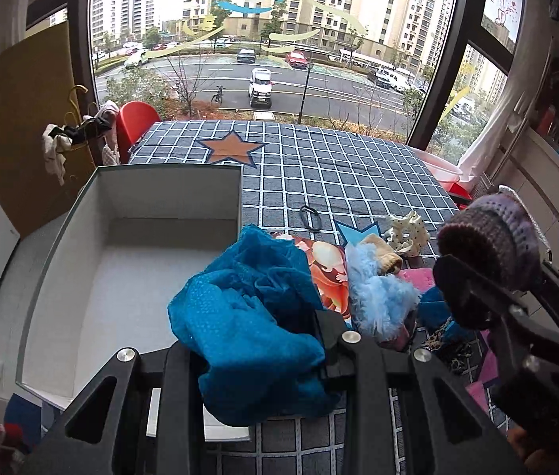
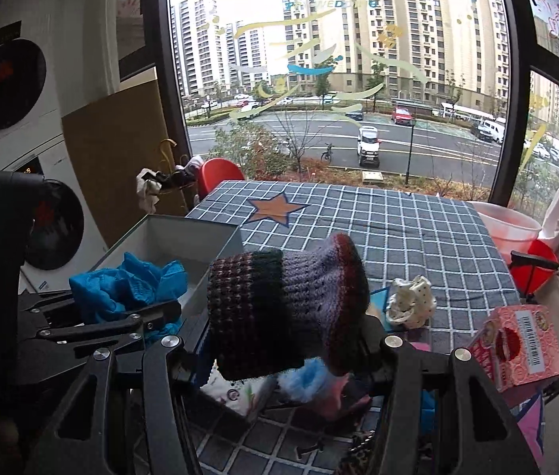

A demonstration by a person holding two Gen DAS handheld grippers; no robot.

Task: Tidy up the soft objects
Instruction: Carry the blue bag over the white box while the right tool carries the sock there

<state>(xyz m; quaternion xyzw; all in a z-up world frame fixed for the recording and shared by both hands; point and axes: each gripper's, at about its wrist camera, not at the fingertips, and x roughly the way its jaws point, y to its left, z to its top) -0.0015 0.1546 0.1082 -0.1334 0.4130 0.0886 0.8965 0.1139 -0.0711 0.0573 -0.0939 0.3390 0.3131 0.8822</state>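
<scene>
Left gripper [image 1: 263,360] clamps crumpled blue mesh cloth [image 1: 251,316]; right gripper [image 2: 279,340] grips striped knit hat [image 2: 287,301].

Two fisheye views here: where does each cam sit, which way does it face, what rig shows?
Left wrist: on the left tongs, facing the window across the checked tablecloth; tongs clamp crumpled blue mesh cloth beside the open white box; right tongs at its right.
Right wrist: on the right tongs, same heading; they grip a striped purple knit hat; left tongs at its left.
Shared: box, both cloths, orange star patch.
</scene>
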